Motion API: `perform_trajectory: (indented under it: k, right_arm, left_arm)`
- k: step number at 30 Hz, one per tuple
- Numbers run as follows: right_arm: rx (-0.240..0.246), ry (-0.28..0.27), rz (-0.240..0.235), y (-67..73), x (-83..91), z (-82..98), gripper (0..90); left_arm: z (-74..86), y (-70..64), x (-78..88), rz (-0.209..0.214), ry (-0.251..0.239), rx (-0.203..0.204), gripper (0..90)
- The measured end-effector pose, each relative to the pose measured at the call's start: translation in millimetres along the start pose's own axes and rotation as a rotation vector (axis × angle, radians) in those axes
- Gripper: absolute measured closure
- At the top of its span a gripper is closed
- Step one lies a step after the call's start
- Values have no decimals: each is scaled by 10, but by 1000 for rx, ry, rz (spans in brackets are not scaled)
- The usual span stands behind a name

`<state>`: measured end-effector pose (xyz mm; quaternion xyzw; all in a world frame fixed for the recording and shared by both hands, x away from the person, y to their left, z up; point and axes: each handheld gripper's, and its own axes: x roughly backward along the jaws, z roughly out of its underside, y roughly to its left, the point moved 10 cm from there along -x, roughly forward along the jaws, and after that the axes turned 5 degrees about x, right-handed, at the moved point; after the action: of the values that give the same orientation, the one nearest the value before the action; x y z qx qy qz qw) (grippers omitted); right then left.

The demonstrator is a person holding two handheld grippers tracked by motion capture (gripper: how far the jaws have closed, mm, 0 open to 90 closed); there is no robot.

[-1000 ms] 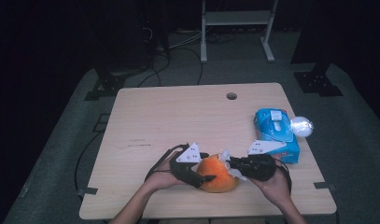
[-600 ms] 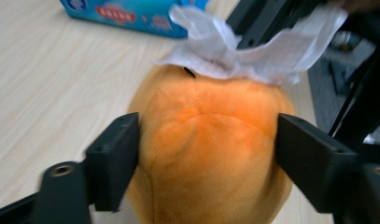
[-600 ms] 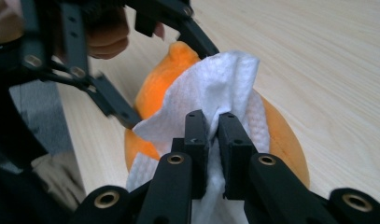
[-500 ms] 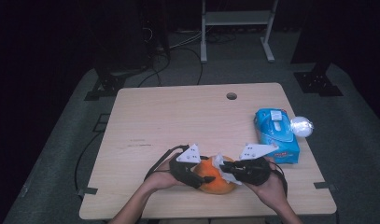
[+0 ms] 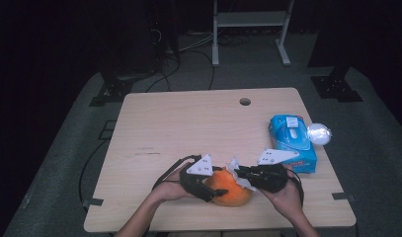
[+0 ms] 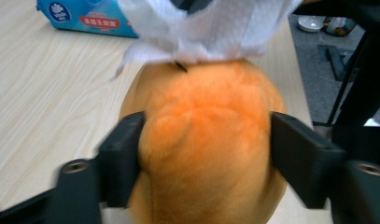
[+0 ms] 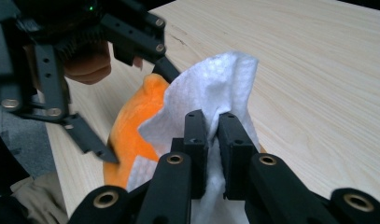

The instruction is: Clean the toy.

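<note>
Left gripper (image 5: 216, 190), at the near edge of the table (image 5: 188, 123), straddles the orange plush toy (image 5: 230, 187); its jaws, which have just been opening, stand on either side of the toy, and in the left gripper view both pads dent the fur, so the toy is gripped. Right gripper (image 7: 212, 133), just right of the toy, is closed on a white tissue (image 7: 211, 84) draped against the toy's far-right side. Blue tissue pack (image 5: 292, 143) lies well apart, near the right edge, with a shiny round object (image 5: 319, 133) just beside it, too small to identify. Toy's underside is hidden; the left jaw is motion-blurred.
</note>
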<state>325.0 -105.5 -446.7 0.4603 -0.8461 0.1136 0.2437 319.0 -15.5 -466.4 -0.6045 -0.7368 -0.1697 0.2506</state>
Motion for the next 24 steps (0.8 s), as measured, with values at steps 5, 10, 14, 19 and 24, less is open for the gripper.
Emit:
perform_trajectory:
  k: [5,10,14,19,24]
  right_arm:
    - [60,-1,-8,161,-32,-83,819]
    - [30,6,1,33,7,-7,819]
    - [-19,10,16,-85,34,88,818]
    - [9,-23,-25,61,13,-34,815]
    - [9,-3,-3,-39,0,66,815]
  left_arm:
    - [-11,-28,-16,4,-14,-18,247]
    - [77,13,31,19,-8,-27,327]
    - [128,20,39,39,-13,-14,336]
    - [132,-7,20,42,-11,-32,337]
    - [191,78,86,48,-31,14,336]
